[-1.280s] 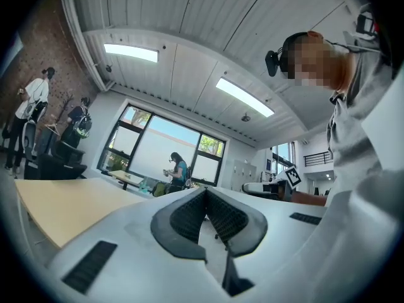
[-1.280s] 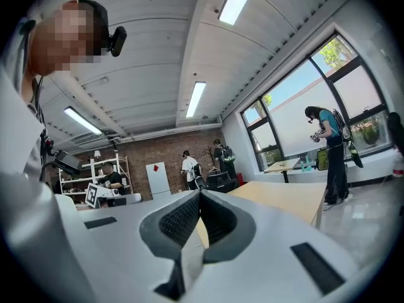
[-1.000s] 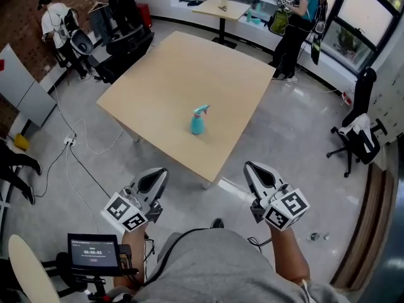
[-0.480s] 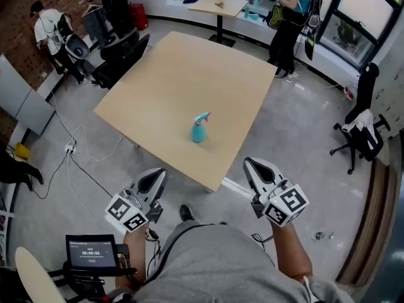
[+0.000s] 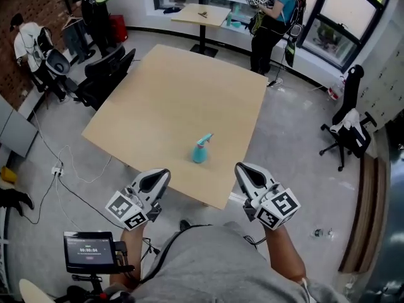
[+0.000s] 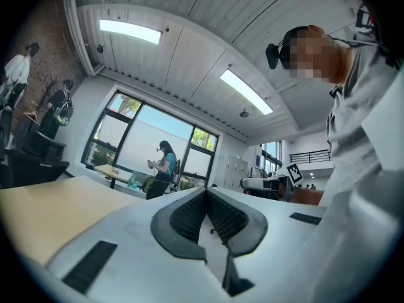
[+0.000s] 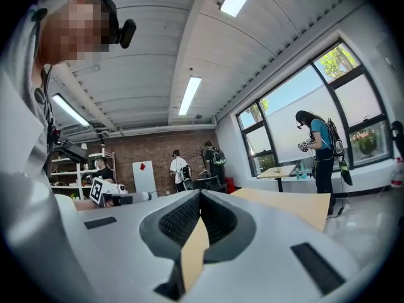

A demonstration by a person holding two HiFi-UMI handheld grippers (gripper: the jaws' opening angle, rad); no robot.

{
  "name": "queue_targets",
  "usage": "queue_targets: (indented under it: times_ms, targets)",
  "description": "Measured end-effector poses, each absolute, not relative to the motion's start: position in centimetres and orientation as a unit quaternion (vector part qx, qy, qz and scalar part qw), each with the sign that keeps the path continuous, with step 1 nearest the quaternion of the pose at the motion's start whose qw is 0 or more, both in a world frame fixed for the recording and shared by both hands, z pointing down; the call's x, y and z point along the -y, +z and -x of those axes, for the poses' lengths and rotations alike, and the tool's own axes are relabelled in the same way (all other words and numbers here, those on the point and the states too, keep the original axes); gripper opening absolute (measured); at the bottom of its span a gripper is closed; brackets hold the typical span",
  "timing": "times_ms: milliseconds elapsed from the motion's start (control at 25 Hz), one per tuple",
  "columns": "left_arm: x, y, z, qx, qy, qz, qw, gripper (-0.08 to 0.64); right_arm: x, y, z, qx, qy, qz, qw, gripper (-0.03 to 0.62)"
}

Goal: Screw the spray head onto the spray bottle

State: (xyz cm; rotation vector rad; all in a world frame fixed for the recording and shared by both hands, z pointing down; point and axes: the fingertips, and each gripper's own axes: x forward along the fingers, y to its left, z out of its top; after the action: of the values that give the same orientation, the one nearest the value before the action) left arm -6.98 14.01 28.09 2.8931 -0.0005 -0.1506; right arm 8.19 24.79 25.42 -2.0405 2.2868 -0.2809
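A teal spray bottle [image 5: 201,151] stands on the light wooden table [image 5: 170,100], near the near corner, with a teal spray head at its top. From here I cannot tell how the head sits on it. My left gripper [image 5: 162,174] is held level just short of the table's near edge, shut and empty. My right gripper [image 5: 242,169] is beside the table's near corner, also shut with nothing in it. In the left gripper view the pads [image 6: 189,212] meet, and in the right gripper view the pads [image 7: 180,218] meet too. The bottle is hidden in both gripper views.
A person [image 5: 268,17] stands by a small table [image 5: 201,14] at the back. Black office chairs [image 5: 104,71] crowd the table's left side and another chair [image 5: 344,128] is at the right. Cables [image 5: 69,175] lie on the floor. A small screen [image 5: 88,252] is at lower left.
The table and the bottle have come closer in the head view. Both grippers, still shut, have advanced from the open floor to the table's near edge.
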Motion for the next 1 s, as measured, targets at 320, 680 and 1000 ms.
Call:
queue_targets:
  times_ms: [320, 680, 1000]
  targets:
    - [-9.4, 32.8, 3.0, -0.018, -0.043, -0.987, 0.152, 0.005, -19.8, 28.7, -9.4, -0.754, -0.112, 0.647, 0.016, 0.005]
    - [-8.1, 33.5, -4.8, 0.022, -0.019, -0.988, 0.149, 0.005, -16.1, 27.2, -17.5, -0.788, -0.114, 0.604, 0.021, 0.006]
    - [-6.0, 35.4, -8.3, 0.095, -0.055, -0.983, 0.149, 0.007, -13.2, 30.1, -22.3, -0.824, -0.136, 0.550, 0.001, 0.006]
